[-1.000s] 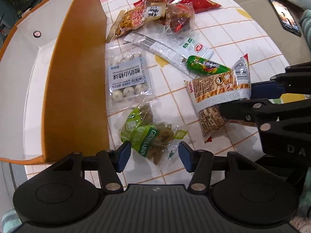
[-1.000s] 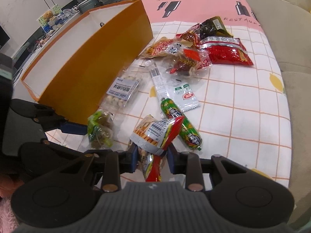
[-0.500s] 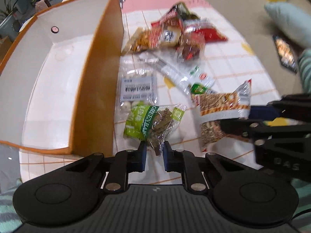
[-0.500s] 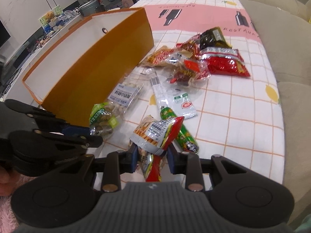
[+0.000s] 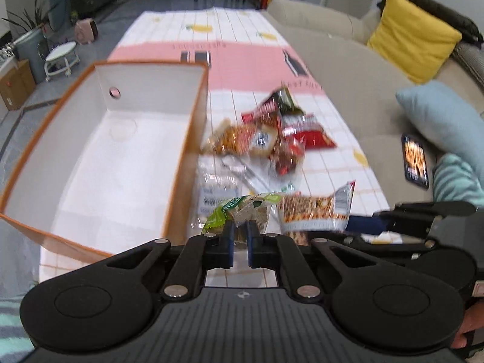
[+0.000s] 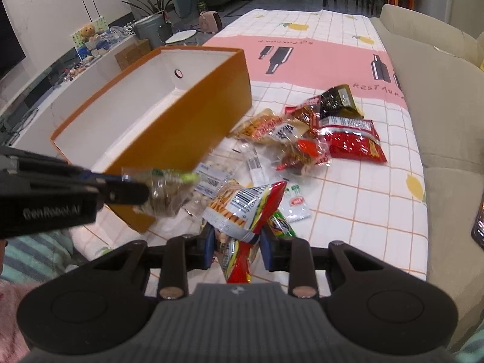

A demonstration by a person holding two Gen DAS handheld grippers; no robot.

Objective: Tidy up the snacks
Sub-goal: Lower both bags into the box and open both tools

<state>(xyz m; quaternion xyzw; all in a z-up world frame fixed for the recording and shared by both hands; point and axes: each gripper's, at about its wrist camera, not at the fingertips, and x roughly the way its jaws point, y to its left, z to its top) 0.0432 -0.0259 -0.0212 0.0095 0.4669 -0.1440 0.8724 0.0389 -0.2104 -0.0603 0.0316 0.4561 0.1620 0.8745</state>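
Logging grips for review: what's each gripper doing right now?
Left gripper: shut on the green raisin packet.
Right gripper: shut on the peanut packet.

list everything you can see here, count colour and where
box: 1, orange outside, white inside, open, on the table's left
raisin packet: 1, green and clear, in the left gripper
peanut packet: 1, orange, white and red, in the right gripper
snack pile: several packets, red, orange, black and clear, on the table right of the box
tablecloth: 1, white grid with lemons and a pink band
sofa: 1, beige, right of the table
phone: 1, screen lit, on the sofa
cushions: yellow and pale blue
left gripper: black, shut
right gripper: black, shut
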